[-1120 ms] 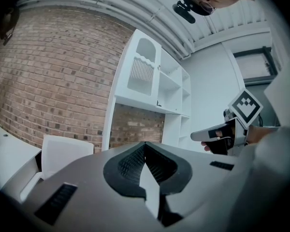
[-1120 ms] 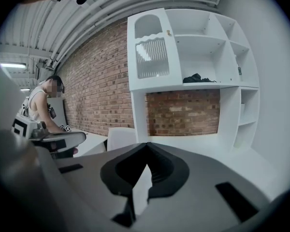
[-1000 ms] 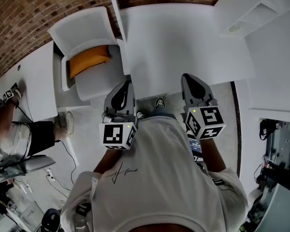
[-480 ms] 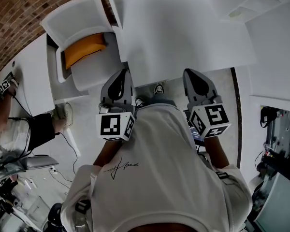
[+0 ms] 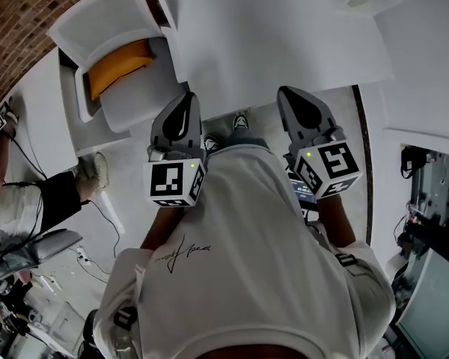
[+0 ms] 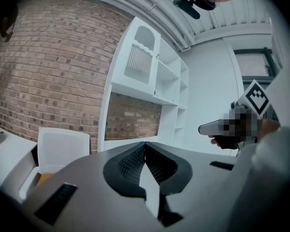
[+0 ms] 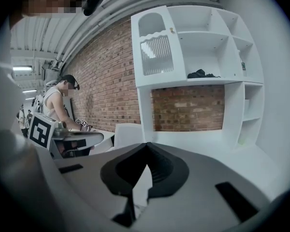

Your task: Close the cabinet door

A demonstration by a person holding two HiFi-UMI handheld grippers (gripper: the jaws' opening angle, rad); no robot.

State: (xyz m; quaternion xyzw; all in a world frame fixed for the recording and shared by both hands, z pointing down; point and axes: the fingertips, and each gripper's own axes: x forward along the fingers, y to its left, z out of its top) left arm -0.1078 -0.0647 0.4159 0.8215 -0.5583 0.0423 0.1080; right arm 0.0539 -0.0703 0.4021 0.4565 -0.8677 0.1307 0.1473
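Observation:
The white cabinet [image 7: 198, 47] stands on the white desk [image 5: 269, 43] against the brick wall. Its door [image 7: 154, 50], with an arched panel and a slatted panel, is at the upper left, also seen as the door [image 6: 140, 57] in the left gripper view. I cannot tell whether it stands ajar. My left gripper [image 5: 185, 96] and right gripper [image 5: 293, 92] are held close to the chest, pointing at the desk and well short of the cabinet. Both are shut with nothing between the jaws, whose tips meet in each gripper view.
A white chair [image 5: 105, 28] with an orange cushion [image 5: 118, 64] stands left of the desk. Another person [image 7: 58, 100] works at a side table on the left. A dark object [image 7: 199, 74] lies on a cabinet shelf. Equipment [image 5: 426, 223] sits at the right.
The desk and chair have slid up and left in the head view. Both grippers stay shut and close to the chest, the left one a little higher in the frame.

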